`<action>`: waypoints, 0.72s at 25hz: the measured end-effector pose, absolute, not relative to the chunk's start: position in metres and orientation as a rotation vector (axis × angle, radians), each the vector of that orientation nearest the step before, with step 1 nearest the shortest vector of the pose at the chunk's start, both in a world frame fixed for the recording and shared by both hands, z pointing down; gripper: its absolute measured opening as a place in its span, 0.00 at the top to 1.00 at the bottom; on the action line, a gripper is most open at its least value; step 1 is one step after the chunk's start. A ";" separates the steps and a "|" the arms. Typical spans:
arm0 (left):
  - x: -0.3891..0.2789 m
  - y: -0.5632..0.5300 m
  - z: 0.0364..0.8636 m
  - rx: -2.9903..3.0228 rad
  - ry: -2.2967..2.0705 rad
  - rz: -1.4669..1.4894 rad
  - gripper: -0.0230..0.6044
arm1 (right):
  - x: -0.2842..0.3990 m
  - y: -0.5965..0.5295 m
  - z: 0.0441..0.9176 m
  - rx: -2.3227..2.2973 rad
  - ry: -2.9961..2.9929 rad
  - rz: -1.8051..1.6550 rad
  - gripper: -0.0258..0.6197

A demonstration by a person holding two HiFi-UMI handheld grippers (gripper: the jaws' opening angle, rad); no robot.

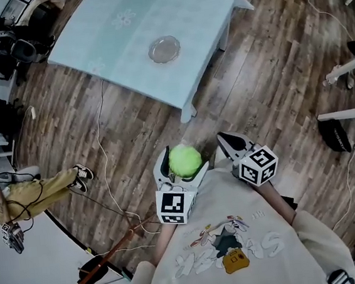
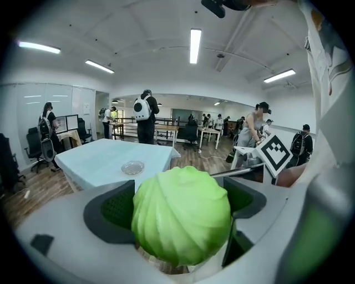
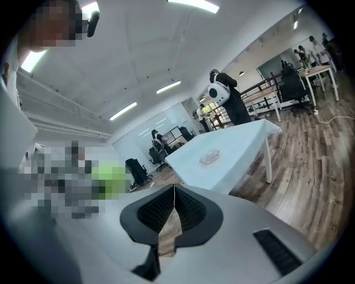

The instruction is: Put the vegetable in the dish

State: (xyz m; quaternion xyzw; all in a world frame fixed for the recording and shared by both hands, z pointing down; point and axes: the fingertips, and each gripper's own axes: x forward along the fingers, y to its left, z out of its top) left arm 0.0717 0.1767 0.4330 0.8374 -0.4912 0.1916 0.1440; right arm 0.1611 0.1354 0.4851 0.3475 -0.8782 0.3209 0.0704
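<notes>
Head view: left gripper (image 1: 181, 168) carries the cabbage (image 1: 185, 159) close to the person's chest, probably to steady it on the way to the glass dish (image 1: 164, 49), which sits well beyond the fingertips on the table (image 1: 110, 38). Left gripper view: both pads (image 2: 111, 211) clamp the cabbage's sides, and it fills the gap. Right gripper view: right gripper (image 1: 234, 143) has its jaws pressed together on nothing, evidently not needed for the carry.

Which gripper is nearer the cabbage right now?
Left. The left gripper is shut on the cabbage; the right gripper, shut and empty, hangs apart to the cabbage's right.
</notes>
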 end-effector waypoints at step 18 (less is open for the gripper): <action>0.052 0.101 0.457 2.399 -1.241 0.577 0.16 | 0.141 0.077 0.503 1.105 -2.537 1.055 0.92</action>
